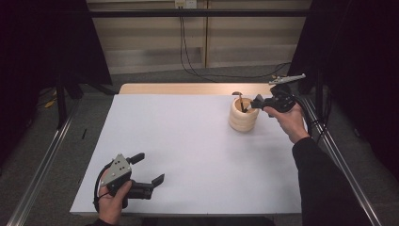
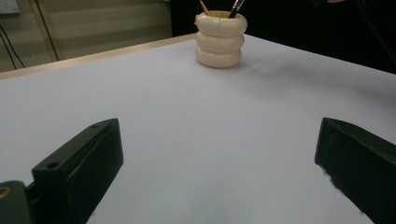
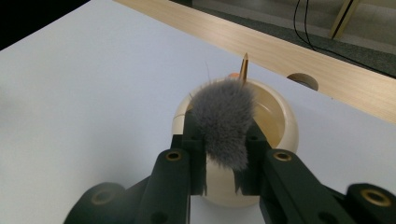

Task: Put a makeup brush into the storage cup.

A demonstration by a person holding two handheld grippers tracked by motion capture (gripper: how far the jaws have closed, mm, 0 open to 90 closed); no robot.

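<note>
A white table (image 1: 188,155) with a bare wood strip along its far edge stands on grey carpet; black curtains hang at both sides and cables trail down the pale back wall. A cream ringed cup (image 1: 243,117) sits at about two o'clock on the table. Over it, the right gripper (image 3: 223,140) is clamped narrow on a grey brush (image 3: 224,121). At seven o'clock, the left gripper (image 1: 149,168) rests with jaws wide, holding nothing.

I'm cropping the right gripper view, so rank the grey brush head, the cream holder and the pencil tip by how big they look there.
1. Cream holder, partly hidden.
2. Grey brush head, though nearness to the camera enlarges it.
3. Pencil tip, clearly smallest.
</note>
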